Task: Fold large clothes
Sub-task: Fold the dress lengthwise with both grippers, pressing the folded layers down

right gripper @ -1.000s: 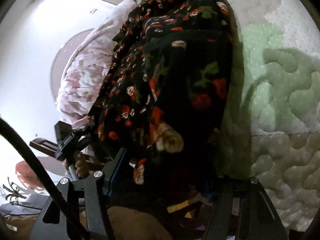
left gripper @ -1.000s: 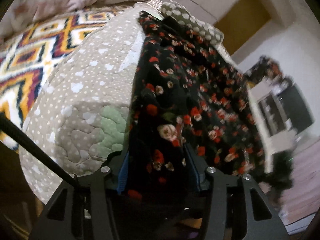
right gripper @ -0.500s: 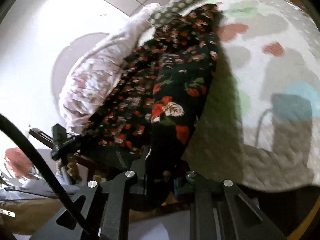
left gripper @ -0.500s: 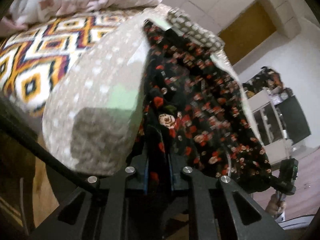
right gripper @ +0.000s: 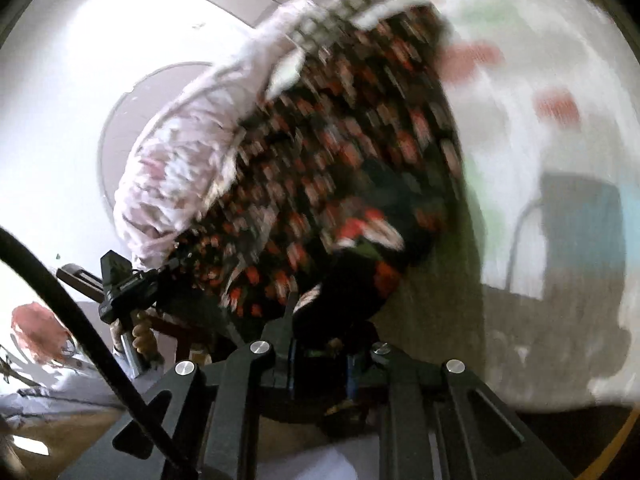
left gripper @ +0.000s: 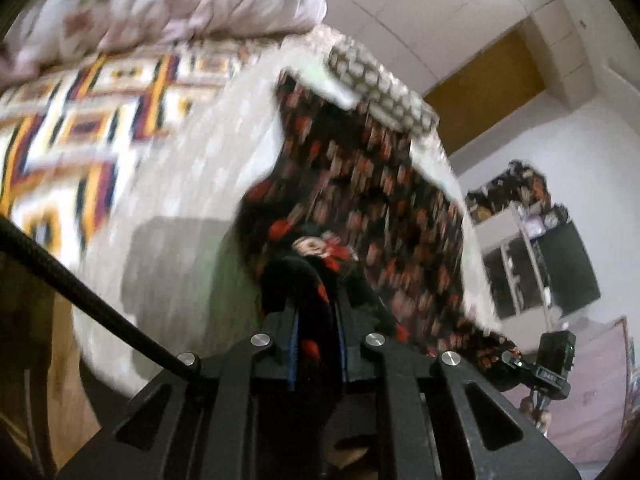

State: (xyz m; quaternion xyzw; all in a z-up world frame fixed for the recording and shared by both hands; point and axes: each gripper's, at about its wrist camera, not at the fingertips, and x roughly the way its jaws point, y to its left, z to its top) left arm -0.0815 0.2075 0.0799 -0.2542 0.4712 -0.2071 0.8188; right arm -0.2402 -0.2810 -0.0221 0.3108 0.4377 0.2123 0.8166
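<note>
Now both tools are nearly closed, each clamped on the dress: the left tool (left gripper: 317, 344) pinches a dark fold at lower centre, the right tool (right gripper: 320, 344) likewise. Blurred, the dress (left gripper: 372, 200) stretches from centre frame over the quilt (left gripper: 192, 208).

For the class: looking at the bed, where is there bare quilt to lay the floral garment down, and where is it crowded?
Bare quilt lies between the floral garment and the patterned blanket; more quilt shows on the garment's far side in the right wrist view. Crowded: the head end, with bunched pink bedding and a dotted cushion.
</note>
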